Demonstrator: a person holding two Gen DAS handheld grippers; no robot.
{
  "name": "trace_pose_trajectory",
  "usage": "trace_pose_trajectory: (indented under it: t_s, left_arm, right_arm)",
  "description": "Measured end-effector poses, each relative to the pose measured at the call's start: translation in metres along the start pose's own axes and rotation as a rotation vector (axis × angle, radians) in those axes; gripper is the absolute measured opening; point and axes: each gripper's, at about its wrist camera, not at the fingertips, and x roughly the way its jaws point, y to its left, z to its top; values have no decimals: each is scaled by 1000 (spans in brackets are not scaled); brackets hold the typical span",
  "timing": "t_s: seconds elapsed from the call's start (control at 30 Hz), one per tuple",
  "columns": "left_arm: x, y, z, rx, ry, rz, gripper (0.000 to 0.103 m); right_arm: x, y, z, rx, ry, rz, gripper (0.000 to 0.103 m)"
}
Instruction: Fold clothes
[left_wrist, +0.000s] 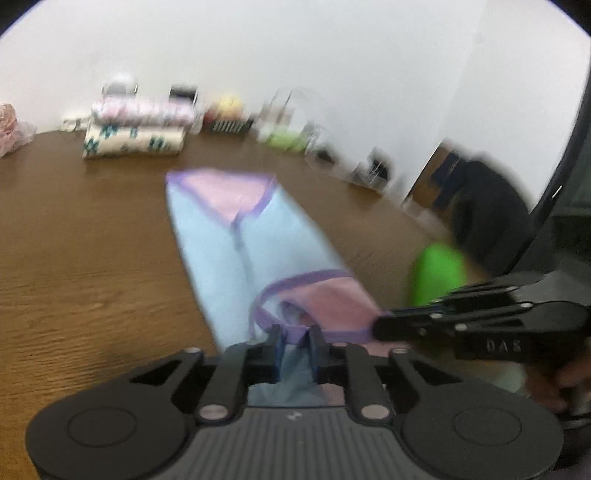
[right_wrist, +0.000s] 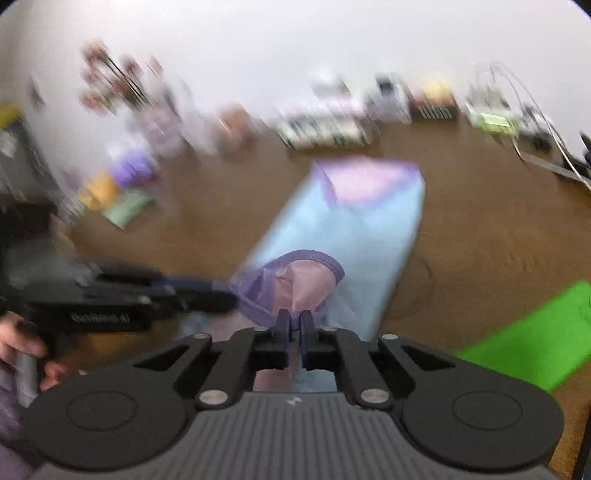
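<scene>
- A light blue garment (left_wrist: 236, 236) with pink panels and purple trim lies lengthwise on a brown wooden desk (left_wrist: 81, 236), running from the lower middle of the left wrist view up toward its centre.
- The left hand-held gripper (left_wrist: 294, 341), at the bottom centre of that view, has its jaws drawn narrow on the purple-trimmed near edge of the garment, with cloth bunched between them.
- The right hand-held gripper (right_wrist: 295, 325), at the bottom centre of the right wrist view, is nearly closed, pinching a raised fold of pink and purple fabric at the same near end.
- In each view the other hand-held gripper comes in from the side, its tips touching the same near edge.
- The garment looks thin, soft and light, so it will likely sag and crease wherever it is unsupported. The trimmed hem looks the firmest place to take hold, with the two grips set apart along it.
- A bright green cloth (right_wrist: 535, 332) lies on the desk at the lower right of the right wrist view.
- A stack of folded patterned cloths (left_wrist: 136, 133) sits at the far edge of the desk, upper left of the left wrist view.
- Clear containers stand along the far wall, too blurred to tell their contents.
</scene>
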Motion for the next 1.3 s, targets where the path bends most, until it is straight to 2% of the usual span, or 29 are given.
trace_pose_trajectory:
  t_s: [0.07, 0.1, 0.13, 0.17, 0.2, 0.3, 0.4, 0.53, 0.7, 0.77, 0.83, 0.93, 1.03, 1.13, 1.2, 1.27, 1.3]
  left_arm:
    - [-3, 7, -5, -15, -3, -7, 27]
    - [-9, 10, -7, -17, -17, -9, 32]
    - [-17, 13, -10, -11, -34, -2, 44]
    - [-24, 14, -12, -3, -45, 12, 49]
    - [-30, 13, -12, 5, -43, 32, 49]
    - [-40, 5, -13, 25, -39, 31, 49]
    - [-39, -4, -14, 40, -30, 29, 49]
    - [-30, -9, -17, 60, 1, 64, 46]
    - [-31, -11, -20, 69, 5, 61, 47]
    - [-32, -11, -20, 72, 5, 64, 48]
    - [-34, -10, -20, 76, 2, 68, 48]
    - [-41, -3, -16, 66, -18, 97, 48]
    - [-54, 5, -14, 52, -49, 110, 52]
    - [-66, 6, -16, 70, -69, 78, 64]
    - [-67, 2, -21, 99, -65, 43, 67]
    - [-68, -2, -25, 124, -59, 5, 67]
    - [-68, -4, -28, 137, -55, -17, 67]
  right_arm:
    - [6, 2, -6, -18, 20, -32, 14]
    - [0, 3, -7, -29, -4, -23, 20]
    - [-8, 2, -8, -43, -37, -13, 32]
    - [-17, 2, -8, -57, -70, -4, 37]
    - [-25, 2, -9, -70, -97, 5, 38]
    - [-30, 4, -6, -93, -123, 76, 38]
    - [-16, 12, -5, -106, -107, 130, 36]
    - [11, 17, -7, -105, -35, 76, 23]
    - [6, 12, -13, -112, -35, 35, 23]
    - [-8, 14, -14, -160, -77, 44, 29]
    - [-22, 20, -17, -241, -122, 78, 48]
    - [-32, 32, -25, -367, -144, 165, 64]
    - [-23, 40, -30, -407, -94, 223, 64]
    - [-12, 48, -38, -474, -75, 198, 64]
    - [-3, 51, -41, -505, -56, 172, 64]
    - [3, 49, -44, -513, -44, 157, 57]
    - [5, 46, -44, -498, -37, 157, 43]
